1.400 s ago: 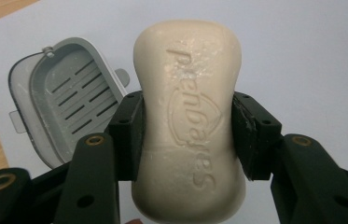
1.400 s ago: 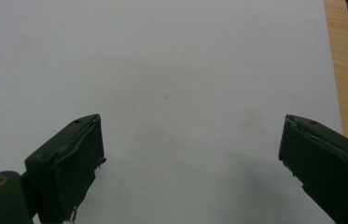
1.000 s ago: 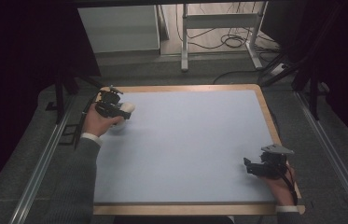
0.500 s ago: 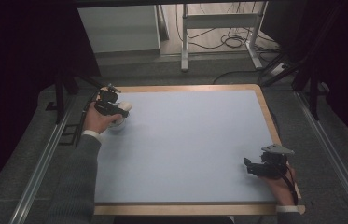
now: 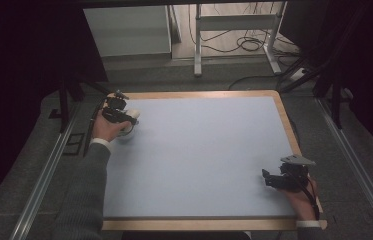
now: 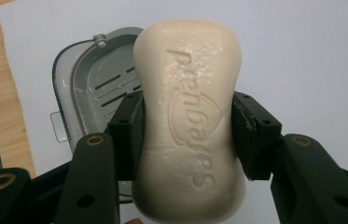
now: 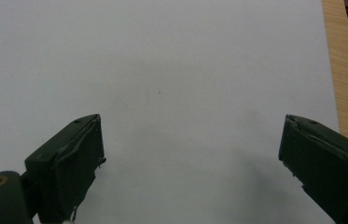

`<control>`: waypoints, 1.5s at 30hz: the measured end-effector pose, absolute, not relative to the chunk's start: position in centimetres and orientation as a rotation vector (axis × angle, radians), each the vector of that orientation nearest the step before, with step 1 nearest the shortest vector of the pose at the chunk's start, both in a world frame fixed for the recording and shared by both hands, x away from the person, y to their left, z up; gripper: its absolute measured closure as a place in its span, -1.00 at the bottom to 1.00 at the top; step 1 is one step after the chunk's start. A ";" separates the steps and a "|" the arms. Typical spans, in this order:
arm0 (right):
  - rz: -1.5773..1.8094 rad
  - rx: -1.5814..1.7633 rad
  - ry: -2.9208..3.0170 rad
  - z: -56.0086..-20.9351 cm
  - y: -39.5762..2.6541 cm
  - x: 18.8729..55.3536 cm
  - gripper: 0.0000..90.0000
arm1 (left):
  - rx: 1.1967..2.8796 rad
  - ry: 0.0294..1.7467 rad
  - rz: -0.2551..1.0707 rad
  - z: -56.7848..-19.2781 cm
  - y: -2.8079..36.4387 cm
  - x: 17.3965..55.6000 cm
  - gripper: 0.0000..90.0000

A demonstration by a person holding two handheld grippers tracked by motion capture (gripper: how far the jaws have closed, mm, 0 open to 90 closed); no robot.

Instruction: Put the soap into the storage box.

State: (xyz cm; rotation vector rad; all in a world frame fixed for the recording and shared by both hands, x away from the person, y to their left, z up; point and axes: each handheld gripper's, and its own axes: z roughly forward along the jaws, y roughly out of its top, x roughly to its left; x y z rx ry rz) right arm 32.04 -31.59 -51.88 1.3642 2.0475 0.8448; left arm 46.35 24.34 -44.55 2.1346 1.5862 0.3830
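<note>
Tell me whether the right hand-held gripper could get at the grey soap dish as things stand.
Probably not without a long move: the right hand-held gripper sits open at the near right corner, while the soap dish lies at the far left, under the soap bar held by the left hand-held gripper.
</note>
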 end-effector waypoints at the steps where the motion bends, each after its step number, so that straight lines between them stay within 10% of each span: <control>1: 0.845 1.364 2.047 -51.9 -31.6 32.0 -0.86 | 2.131 1.594 0.386 -44.6 24.4 46.4 0.10; 19: 0.842 1.374 2.039 -51.9 -31.9 32.1 -0.86 | 2.088 1.703 0.382 -47.2 25.4 47.8 0.09; 45: 0.844 1.382 2.013 -51.7 -32.3 31.4 -0.85 | 2.029 1.250 0.359 -45.8 22.2 39.0 -0.41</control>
